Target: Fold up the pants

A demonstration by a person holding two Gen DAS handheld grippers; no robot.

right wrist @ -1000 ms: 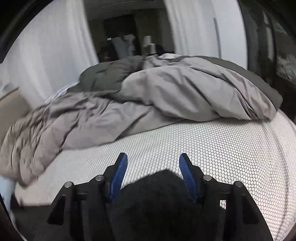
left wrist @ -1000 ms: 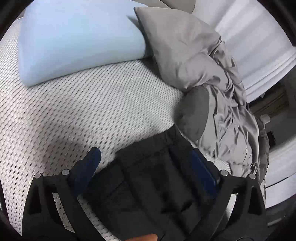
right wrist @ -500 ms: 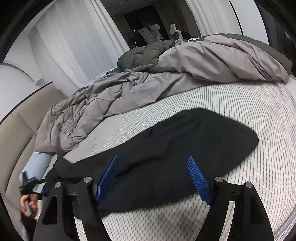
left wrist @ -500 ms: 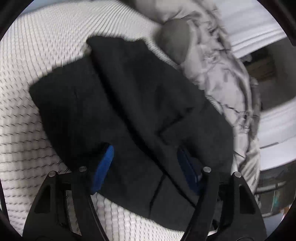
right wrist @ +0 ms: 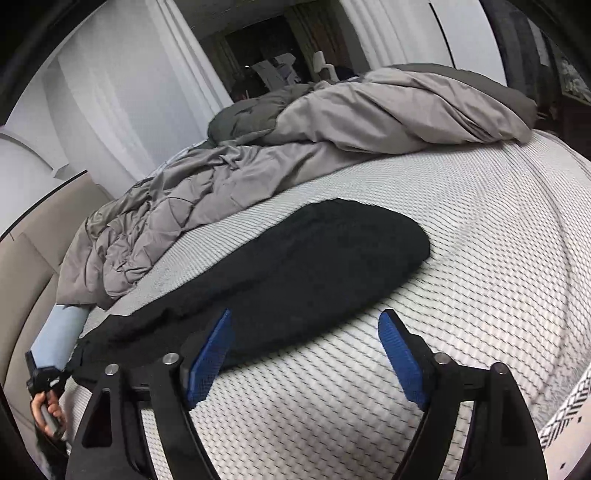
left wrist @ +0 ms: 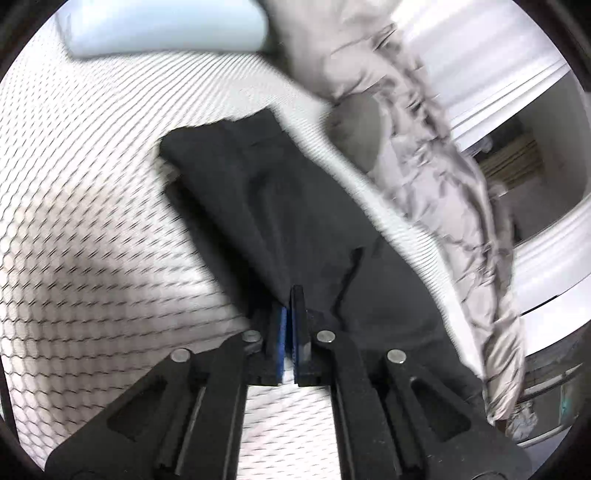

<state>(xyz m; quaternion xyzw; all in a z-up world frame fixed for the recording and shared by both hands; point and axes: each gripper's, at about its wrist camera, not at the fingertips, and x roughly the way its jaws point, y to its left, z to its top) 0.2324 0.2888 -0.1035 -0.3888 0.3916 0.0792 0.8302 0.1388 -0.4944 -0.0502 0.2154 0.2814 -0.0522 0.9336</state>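
Note:
Black pants [left wrist: 280, 206] lie folded lengthwise on the white mesh mattress [left wrist: 81, 206]. In the left wrist view my left gripper [left wrist: 291, 295] is shut on the pants' near edge. In the right wrist view the pants [right wrist: 314, 266] stretch from left to centre. My right gripper [right wrist: 306, 332] is open and empty just above the mattress [right wrist: 498, 258], its left finger over the pants' near edge. The left gripper [right wrist: 44, 376] shows small at the far left, at the pants' other end.
A rumpled grey duvet [right wrist: 295, 140] lies along the far side of the bed, and shows at the right in the left wrist view [left wrist: 424, 147]. A light blue pillow [left wrist: 166, 26] lies at the head. White curtains [right wrist: 110, 92] hang behind.
My left gripper has closed on the pants' edge. My right gripper has drawn back toward the pants' near edge and stays open. The pants now lie flat on the mattress.

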